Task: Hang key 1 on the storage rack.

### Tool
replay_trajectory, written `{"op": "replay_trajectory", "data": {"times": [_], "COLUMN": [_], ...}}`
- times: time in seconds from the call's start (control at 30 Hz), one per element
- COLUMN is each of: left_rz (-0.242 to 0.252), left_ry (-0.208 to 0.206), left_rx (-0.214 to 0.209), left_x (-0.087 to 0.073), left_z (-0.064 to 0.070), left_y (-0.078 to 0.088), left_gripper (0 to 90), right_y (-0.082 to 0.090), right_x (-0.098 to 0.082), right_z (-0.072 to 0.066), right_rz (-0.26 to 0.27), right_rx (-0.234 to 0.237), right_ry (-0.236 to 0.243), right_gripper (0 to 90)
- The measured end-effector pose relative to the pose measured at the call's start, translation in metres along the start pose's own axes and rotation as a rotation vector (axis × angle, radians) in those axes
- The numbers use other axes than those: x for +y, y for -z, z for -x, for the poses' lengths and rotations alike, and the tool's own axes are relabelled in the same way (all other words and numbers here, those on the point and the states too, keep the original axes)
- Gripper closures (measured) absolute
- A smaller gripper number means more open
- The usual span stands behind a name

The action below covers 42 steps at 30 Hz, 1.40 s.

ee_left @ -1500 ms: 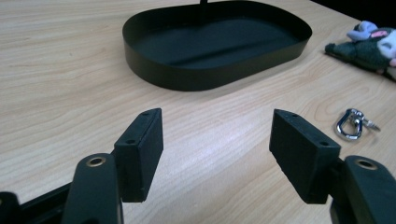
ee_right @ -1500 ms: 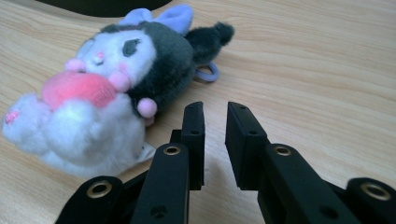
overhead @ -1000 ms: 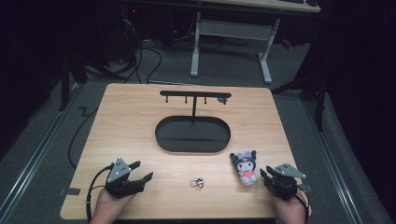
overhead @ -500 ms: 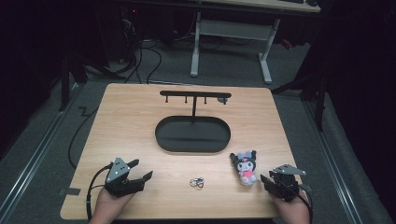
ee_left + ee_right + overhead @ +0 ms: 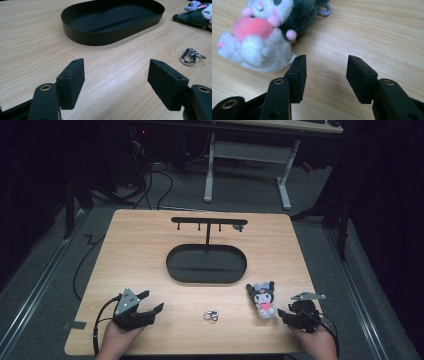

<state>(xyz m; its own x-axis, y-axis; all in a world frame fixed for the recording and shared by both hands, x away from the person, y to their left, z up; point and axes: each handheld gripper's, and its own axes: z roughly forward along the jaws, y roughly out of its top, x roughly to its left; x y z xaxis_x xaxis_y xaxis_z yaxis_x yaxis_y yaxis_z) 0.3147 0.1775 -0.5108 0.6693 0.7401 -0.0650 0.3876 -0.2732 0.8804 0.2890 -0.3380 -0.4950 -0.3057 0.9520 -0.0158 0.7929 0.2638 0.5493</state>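
The plush toy [image 5: 259,32] looks soft and light; its round white body offers the best hold. The right hand-held gripper [image 5: 325,72] has just been opening, nothing between its jaws; the left hand-held gripper [image 5: 116,80] is wide open.

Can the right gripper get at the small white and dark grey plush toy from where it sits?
Probably yes: the right gripper sits open beside the plush toy, with only bare wooden table between them.

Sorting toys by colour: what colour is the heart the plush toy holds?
Pink; the plush toy shows it best in the right gripper view.
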Motion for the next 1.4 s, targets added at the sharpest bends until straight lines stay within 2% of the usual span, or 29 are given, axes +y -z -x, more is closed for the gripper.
{"op": "replay_trajectory", "data": {"times": [0.3,0.4,0.43,0.53,0.57,0.63,0.7,0.8,0.83,1.0,1.03,1.2,1.4], "left_rz": [-0.001,-0.005,-0.01,-0.011,-0.008,-0.008,-0.006,-0.008,-0.007,-0.011,-0.012,-0.009,-0.008], "left_ry": [-0.002,-0.011,-0.017,-0.016,-0.021,-0.024,-0.024,-0.022,-0.021,-0.031,-0.034,-0.035,-0.035], "left_rx": [-0.01,-0.015,-0.021,-0.023,-0.022,-0.023,-0.024,-0.026,-0.028,-0.035,-0.037,-0.044,-0.05], "left_x": [0.0,0.0,0.0,0.0,0.0,0.0,0.0,0.001,0.001,0.001,0.002,0.003,0.003], "left_z": [0.001,0.002,0.003,0.003,0.004,0.004,0.004,0.003,0.003,0.005,0.005,0.005,0.006], "left_y": [0.0,-0.001,-0.002,-0.003,-0.002,-0.001,-0.001,-0.002,-0.002,-0.004,-0.004,-0.006,-0.007], "left_gripper": [30.5,30.5,30.5,30.4,30.4,30.4,30.4,30.4,30.4,30.3,30.3,30.3,30.3], "right_y": [0.002,0.002,0.002,0.004,0.005,0.006,0.007,0.008,0.009,0.013,0.014,0.013,0.007], "right_x": [0.006,0.009,0.012,0.014,0.016,0.017,0.018,0.018,0.018,0.02,0.021,0.025,0.033], "right_z": [-0.001,-0.003,-0.004,-0.007,-0.009,-0.011,-0.015,-0.017,-0.018,-0.021,-0.025,-0.032,-0.043], "right_rz": [-0.079,-0.131,-0.166,-0.185,-0.21,-0.221,-0.258,-0.273,-0.297,-0.341,-0.367,-0.379,-0.348], "right_rx": [-0.006,0.005,-0.002,-0.001,0.004,0.004,0.006,0.011,0.012,0.019,0.021,0.027,0.035], "right_ry": [0.057,0.081,0.105,0.114,0.127,0.138,0.153,0.159,0.163,0.169,0.176,0.175,0.157], "right_gripper": [48.0,45.1,43.5,42.9,41.8,41.2,38.8,38.2,37.5,35.3,33.7,27.6,19.2]}}
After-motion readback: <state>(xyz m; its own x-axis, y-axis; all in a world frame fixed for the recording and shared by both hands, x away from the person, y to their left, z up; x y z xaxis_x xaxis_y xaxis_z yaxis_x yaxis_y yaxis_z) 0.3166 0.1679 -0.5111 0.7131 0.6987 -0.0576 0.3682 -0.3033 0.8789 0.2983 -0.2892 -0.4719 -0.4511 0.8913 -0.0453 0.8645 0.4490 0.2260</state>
